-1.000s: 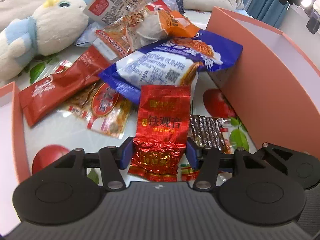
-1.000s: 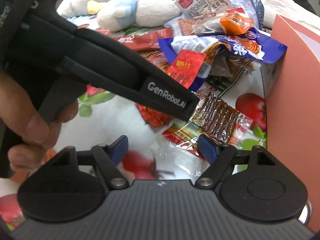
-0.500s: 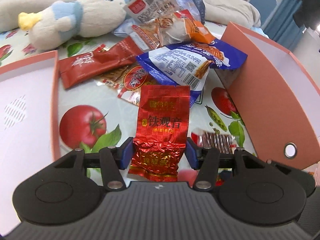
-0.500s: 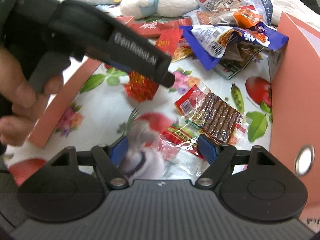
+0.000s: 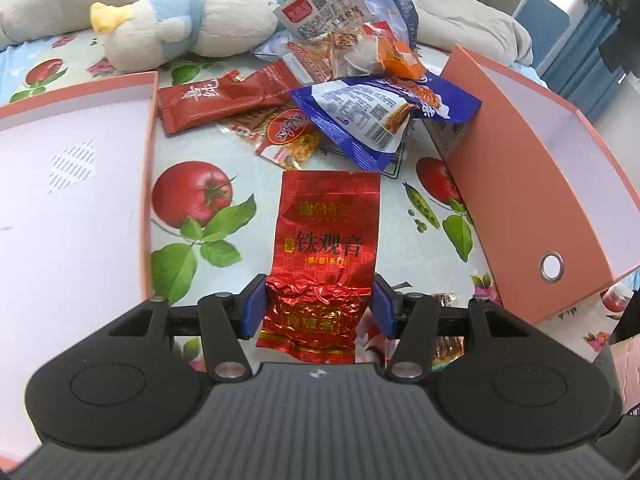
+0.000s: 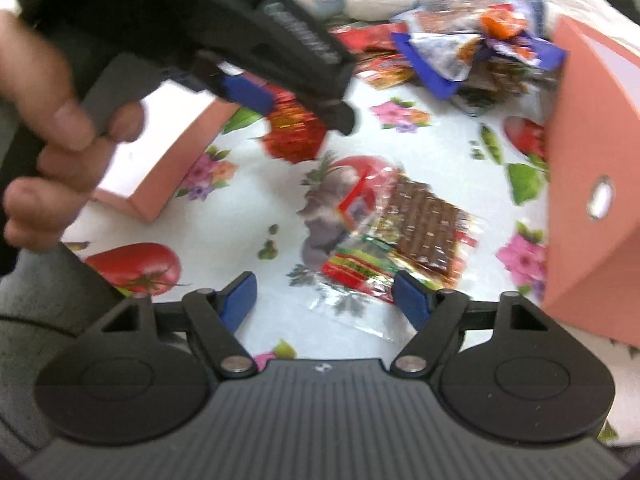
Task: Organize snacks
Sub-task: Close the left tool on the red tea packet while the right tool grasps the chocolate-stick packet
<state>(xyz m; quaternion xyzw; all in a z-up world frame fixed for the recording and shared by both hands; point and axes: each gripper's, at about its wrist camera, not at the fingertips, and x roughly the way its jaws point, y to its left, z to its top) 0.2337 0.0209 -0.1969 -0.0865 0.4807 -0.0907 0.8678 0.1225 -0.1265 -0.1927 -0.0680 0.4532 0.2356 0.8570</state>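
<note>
My left gripper (image 5: 318, 312) is shut on a red foil tea packet (image 5: 326, 240), held by its lower end above the fruit-print cloth, between two peach boxes. In the right wrist view the same left gripper (image 6: 292, 108) hangs at upper left with the red packet (image 6: 296, 136) in it and a hand behind. My right gripper (image 6: 326, 302) is closing its jaws with nothing pressed between the pads. A clear packet of brown strips (image 6: 424, 220) lies on the cloth just ahead of its right finger.
A shallow peach box (image 5: 150, 160) lies to the left and a taller peach box (image 5: 520, 184) with a metal eyelet stands to the right. Behind are a pile of snacks with a blue packet (image 5: 376, 112), a long red packet (image 5: 216, 100) and a plush toy (image 5: 192, 20).
My left gripper has drawn back from the pile and moved left with the red packet, bringing the left box into view. The right gripper has pulled back too and its view is blurred.
</note>
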